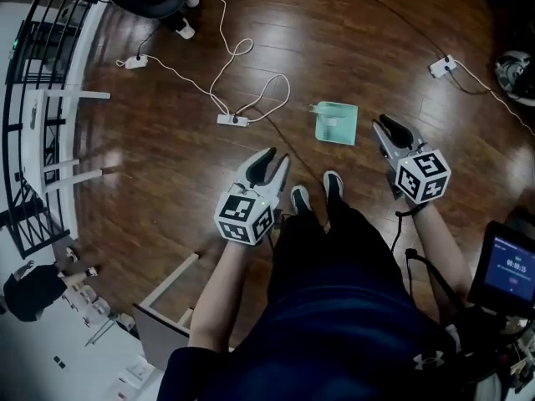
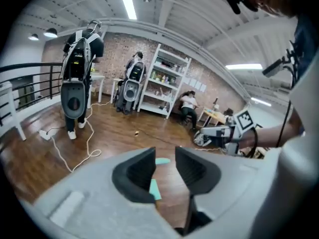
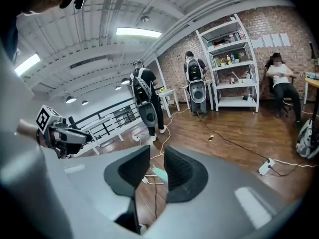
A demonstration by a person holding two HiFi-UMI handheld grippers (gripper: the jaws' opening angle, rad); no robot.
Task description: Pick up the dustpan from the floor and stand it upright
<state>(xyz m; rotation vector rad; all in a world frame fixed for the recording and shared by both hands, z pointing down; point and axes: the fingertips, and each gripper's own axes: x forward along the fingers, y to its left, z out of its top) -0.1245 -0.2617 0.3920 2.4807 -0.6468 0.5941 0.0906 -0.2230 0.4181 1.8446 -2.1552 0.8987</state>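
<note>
The teal dustpan [image 1: 335, 124] lies flat on the dark wooden floor, ahead of the person's feet. In the head view my left gripper [image 1: 276, 159] hovers high above the floor, nearer to me and left of the dustpan, open and empty. My right gripper [image 1: 380, 128] hangs just right of the dustpan, also well above it, open with nothing between its jaws. In the left gripper view the dustpan [image 2: 156, 189] shows far below through the gap of the left gripper [image 2: 165, 156]. The right gripper view shows the dustpan [image 3: 158, 173] on the floor beyond the right gripper [image 3: 157, 156].
White cables and a power strip [image 1: 233, 120] run across the floor left of the dustpan; another plug block [image 1: 443, 65] lies at the far right. The person's shoes [image 1: 311, 192] stand just behind it. A black railing [image 1: 33, 73] borders the left; a screen [image 1: 510, 266] sits at right.
</note>
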